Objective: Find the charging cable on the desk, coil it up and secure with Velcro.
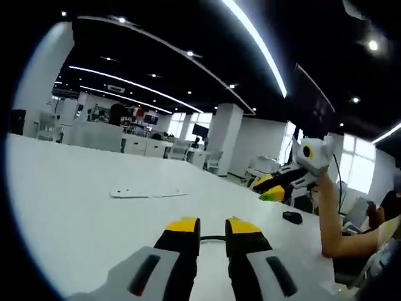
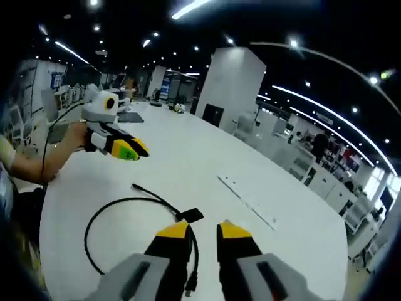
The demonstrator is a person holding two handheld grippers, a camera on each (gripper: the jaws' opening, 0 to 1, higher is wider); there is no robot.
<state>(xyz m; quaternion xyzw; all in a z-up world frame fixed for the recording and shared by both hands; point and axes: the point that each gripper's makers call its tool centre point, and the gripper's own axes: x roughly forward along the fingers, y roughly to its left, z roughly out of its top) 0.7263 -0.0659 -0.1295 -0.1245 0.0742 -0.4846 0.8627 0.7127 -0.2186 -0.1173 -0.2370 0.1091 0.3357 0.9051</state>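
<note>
Left gripper view: left gripper (image 1: 212, 227) at 6 o'clock, jaws a narrow gap apart, nothing between them. A short bit of black cable (image 1: 213, 238) shows in the gap, lying on the white desk (image 1: 75, 207). A white flat strip (image 1: 148, 194) lies on the desk at about 9 o'clock of the jaw tips, well apart. At 3 o'clock the right gripper (image 1: 268, 189) is held above the desk by a hand (image 1: 326, 183); its jaw state can't be told here. A small black object (image 1: 292, 217) sits on the desk below it.

Right gripper view: right gripper (image 2: 203, 230) at 6 o'clock, jaws narrowly apart, empty. The cable (image 2: 116, 204) lies loose on the desk (image 2: 207, 163) in one open loop at 8 o'clock, with a black tab (image 2: 190, 216) on it just beside the left jaw tip. The left gripper (image 2: 133, 150) hovers at 10 o'clock.
</note>
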